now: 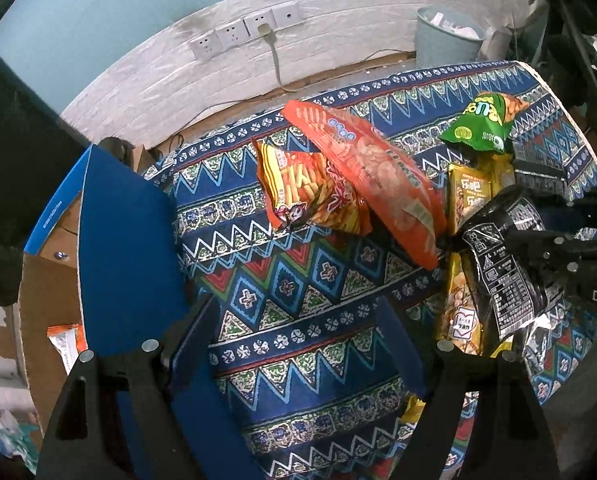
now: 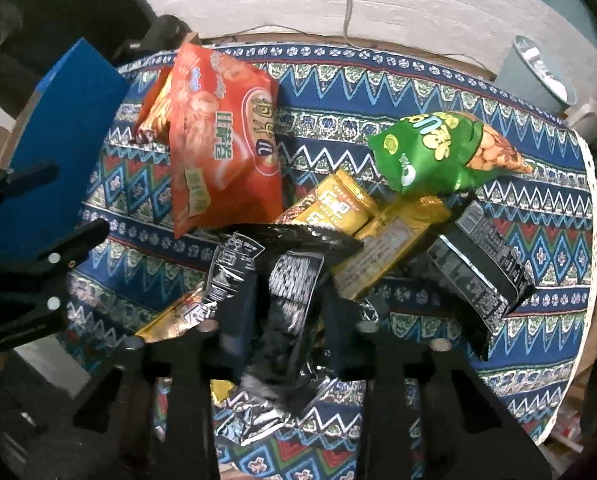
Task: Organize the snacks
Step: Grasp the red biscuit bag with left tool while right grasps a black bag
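My right gripper [image 2: 286, 314] is shut on a crumpled black snack packet [image 2: 292, 292], which is held just above the pile of snacks. In the left wrist view this black packet [image 1: 502, 276] hangs from the right gripper [image 1: 510, 248] at the right edge. My left gripper [image 1: 294, 340] stands open over bare patterned cloth, with nothing between its fingers. Its left finger [image 1: 190, 336] is beside the flap of an open blue cardboard box [image 1: 126, 240]. A big red bag [image 2: 222, 136], a green bag [image 2: 438, 152], yellow packets [image 2: 338, 208] and another black packet [image 2: 482, 276] lie on the table.
A small orange bag of sticks [image 1: 310, 192] lies half under the red bag. An orange packet [image 1: 64, 344] lies inside the box. The round table's patterned cloth [image 1: 298, 288] ends at an edge on the right [image 2: 586, 216]. A grey bin [image 1: 446, 36] and wall sockets [image 1: 242, 32] stand behind.
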{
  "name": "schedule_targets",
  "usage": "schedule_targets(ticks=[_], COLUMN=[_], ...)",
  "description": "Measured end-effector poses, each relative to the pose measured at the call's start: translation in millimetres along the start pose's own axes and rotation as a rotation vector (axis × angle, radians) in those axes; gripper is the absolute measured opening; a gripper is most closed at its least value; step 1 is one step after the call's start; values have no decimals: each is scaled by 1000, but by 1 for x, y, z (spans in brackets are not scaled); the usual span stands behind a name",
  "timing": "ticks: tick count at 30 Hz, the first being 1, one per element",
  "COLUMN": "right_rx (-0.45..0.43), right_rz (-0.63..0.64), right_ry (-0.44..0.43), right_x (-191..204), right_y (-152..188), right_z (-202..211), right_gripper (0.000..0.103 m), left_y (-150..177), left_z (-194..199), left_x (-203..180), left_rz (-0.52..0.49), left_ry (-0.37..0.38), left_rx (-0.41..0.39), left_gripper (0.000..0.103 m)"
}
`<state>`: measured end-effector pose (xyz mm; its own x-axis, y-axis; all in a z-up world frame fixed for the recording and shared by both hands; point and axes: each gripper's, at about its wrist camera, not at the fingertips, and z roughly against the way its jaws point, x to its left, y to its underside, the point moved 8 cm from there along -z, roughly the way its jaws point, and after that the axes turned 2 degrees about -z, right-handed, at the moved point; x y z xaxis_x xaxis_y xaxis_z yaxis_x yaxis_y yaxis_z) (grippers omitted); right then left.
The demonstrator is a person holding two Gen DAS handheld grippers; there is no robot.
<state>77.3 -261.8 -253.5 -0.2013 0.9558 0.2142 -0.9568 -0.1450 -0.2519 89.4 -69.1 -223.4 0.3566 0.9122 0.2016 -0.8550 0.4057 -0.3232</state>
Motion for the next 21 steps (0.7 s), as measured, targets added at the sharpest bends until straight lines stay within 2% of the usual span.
schedule_targets(ticks=[3,8,11,12,13,14,16,19,21], right_rx=[-5,-34,-40,-37,-34,-36,-42,-39,-29], right_rz=[2,-10,-44,-47,-56,-69,-117,-170,-189], right_ry=[-1,91,70,73,79,80,63,6,-2], right_x=[-6,-42,-57,-59,-63,-64,-67,-63,-60], right_y=[1,3,2,2,3,4,5,6,9], right_z=[4,17,17,16,15,14,15,14,12], right_gripper=[20,20,21,25,39,57,76,76,77], left_y=[-2,-5,-8,-9,-11,-12,-14,-16,-17], left_z=[0,0,0,0,0,1,1,1,1], left_x=[-4,-13,-18,-20,-21,-23,-25,-27,-26], left_rz=[1,-23,-27,-28,-30,-30,-30,-21,-11], left_ry=[10,6,14,15,16,18,24,35,38], left_rx=[6,4,6,6,5,4,3,8,13], left_gripper=[82,82,82,82,82,82,82,82,82])
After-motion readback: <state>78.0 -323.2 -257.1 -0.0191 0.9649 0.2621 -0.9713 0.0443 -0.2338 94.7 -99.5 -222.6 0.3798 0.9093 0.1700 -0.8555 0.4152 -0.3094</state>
